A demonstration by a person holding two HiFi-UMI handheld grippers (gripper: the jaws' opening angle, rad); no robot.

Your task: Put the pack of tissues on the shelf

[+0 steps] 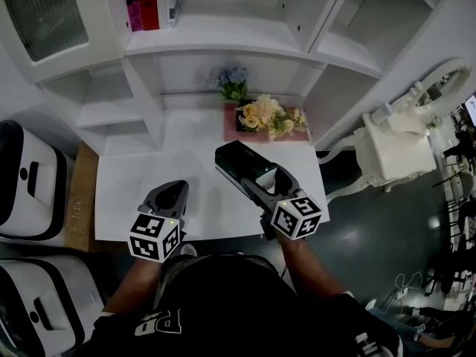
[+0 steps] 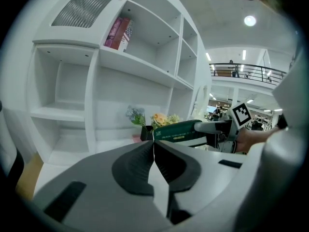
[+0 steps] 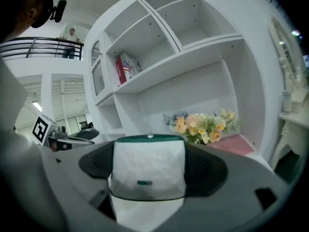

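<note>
**Left gripper** (image 2: 153, 151): held low over the near edge of the white table (image 1: 130, 192), at the person's left. Jaws pressed together along their whole length; nothing between them.

**Right gripper** (image 1: 260, 187): held over the table's near right part, level with the left gripper and a little ahead of it. Jaws spread to the width of the pack and clamped on it from both sides.

**Pack of tissues** (image 3: 148, 170): dark green wrapper with a white, translucent end facing the right gripper's camera. Its near end sits between the right gripper's jaws; the rest juts forward past the fingertips, pointing toward the shelving. It hangs above the table, clear of the surface, and just short of the flowers.

**Bouquet** (image 1: 269, 116): cream and peach flowers lying on a pink mat (image 1: 230, 129) at the back of the table, beyond the pack.

**Blue flowers** (image 1: 230, 80): small bunch behind the mat, against the back wall.

**Shelf unit** (image 1: 216, 39): white, with open compartments above and to both sides of the table.

**Books** (image 1: 152, 2): a red and pink row standing on the upper shelf, left of centre.
</note>
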